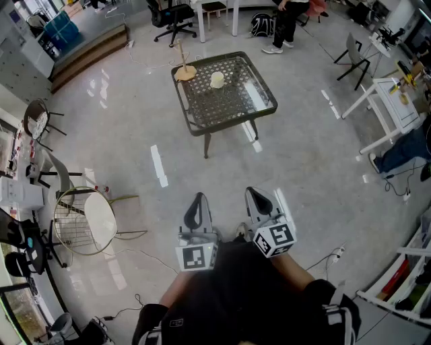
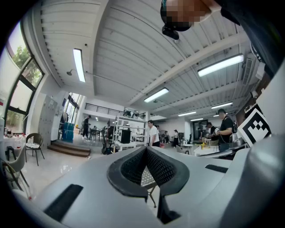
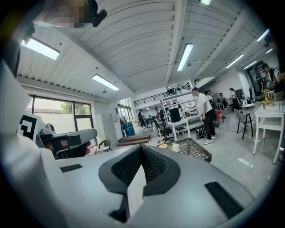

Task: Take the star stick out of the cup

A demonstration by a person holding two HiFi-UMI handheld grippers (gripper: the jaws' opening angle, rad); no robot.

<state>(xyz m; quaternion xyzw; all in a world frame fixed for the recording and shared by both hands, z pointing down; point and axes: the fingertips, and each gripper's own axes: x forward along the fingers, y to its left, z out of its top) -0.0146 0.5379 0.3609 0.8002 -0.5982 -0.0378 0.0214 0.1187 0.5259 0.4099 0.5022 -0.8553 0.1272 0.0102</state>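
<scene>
A small cream cup [image 1: 217, 79] stands on a dark mesh-top table [image 1: 259, 108] far ahead of me, beside a wooden stand [image 1: 183, 69] with an upright rod. At this distance I cannot make out a star stick in the cup. Both grippers are held low against my body, well short of the table. My left gripper [image 1: 197, 209] [image 2: 146, 151] is shut with nothing in it. My right gripper [image 1: 258, 201] [image 3: 141, 149] is shut and empty too. The right gripper view shows the cup [image 3: 176, 147] and the table [image 3: 198, 150] past its jaws.
A round wire side table [image 1: 84, 219] and chairs stand at my left. White tables [image 1: 390, 101] and a seated person's legs [image 1: 401, 151] are at the right. Cables [image 1: 135, 253] lie on the glossy floor. A person [image 1: 286, 23] stands beyond the mesh table, near an office chair [image 1: 172, 17].
</scene>
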